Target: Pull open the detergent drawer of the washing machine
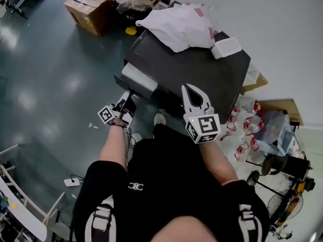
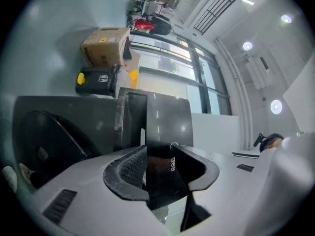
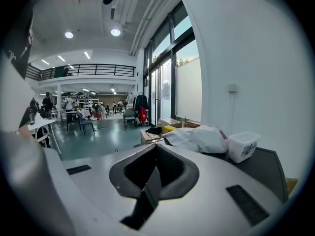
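Left hand-held gripper [image 2: 158,154] is clamped on the detergent drawer [image 2: 157,124] front panel, seen only in its own view. Head view shows the drawer sticking out of the washing machine [image 1: 202,67]. Right hand-held gripper [image 3: 156,154]: jaws together, empty.

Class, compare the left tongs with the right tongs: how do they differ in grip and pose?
The left tongs clamp the dark drawer front; the right tongs are shut on nothing. The left tongs sit low at the front of the machine; the right tongs hang above its top. Both are white with dark pads.
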Demonstrator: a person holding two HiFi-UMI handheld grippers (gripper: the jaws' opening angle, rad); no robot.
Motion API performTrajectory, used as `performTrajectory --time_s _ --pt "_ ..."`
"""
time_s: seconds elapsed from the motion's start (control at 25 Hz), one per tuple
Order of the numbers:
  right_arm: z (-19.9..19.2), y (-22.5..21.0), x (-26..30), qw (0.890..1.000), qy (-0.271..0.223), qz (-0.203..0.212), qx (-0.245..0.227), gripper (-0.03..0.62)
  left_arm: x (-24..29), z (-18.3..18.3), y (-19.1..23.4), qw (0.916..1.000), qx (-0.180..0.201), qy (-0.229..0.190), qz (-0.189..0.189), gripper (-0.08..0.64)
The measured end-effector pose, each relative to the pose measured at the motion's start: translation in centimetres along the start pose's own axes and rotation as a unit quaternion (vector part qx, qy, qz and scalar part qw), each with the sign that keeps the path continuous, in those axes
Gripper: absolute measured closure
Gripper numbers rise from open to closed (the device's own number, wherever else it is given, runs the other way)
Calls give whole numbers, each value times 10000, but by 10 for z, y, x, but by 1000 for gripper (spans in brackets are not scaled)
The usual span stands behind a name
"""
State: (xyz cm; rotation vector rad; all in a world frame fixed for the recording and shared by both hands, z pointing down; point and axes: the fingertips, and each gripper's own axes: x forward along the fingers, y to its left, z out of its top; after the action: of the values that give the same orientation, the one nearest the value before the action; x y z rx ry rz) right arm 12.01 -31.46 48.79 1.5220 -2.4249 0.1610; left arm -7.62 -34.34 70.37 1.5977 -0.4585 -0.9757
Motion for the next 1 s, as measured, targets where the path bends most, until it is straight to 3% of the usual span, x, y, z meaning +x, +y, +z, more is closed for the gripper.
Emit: performTrajectory --time_s 0.32,1.0 --pt "5 34 -8 9998 -71 180 -39 592 -49 -5 -15 9999 30 106 129 385" --pt "11 68 -21 9997 -139 205 29 592 -98 -7 -33 9996 16 109 246 385"
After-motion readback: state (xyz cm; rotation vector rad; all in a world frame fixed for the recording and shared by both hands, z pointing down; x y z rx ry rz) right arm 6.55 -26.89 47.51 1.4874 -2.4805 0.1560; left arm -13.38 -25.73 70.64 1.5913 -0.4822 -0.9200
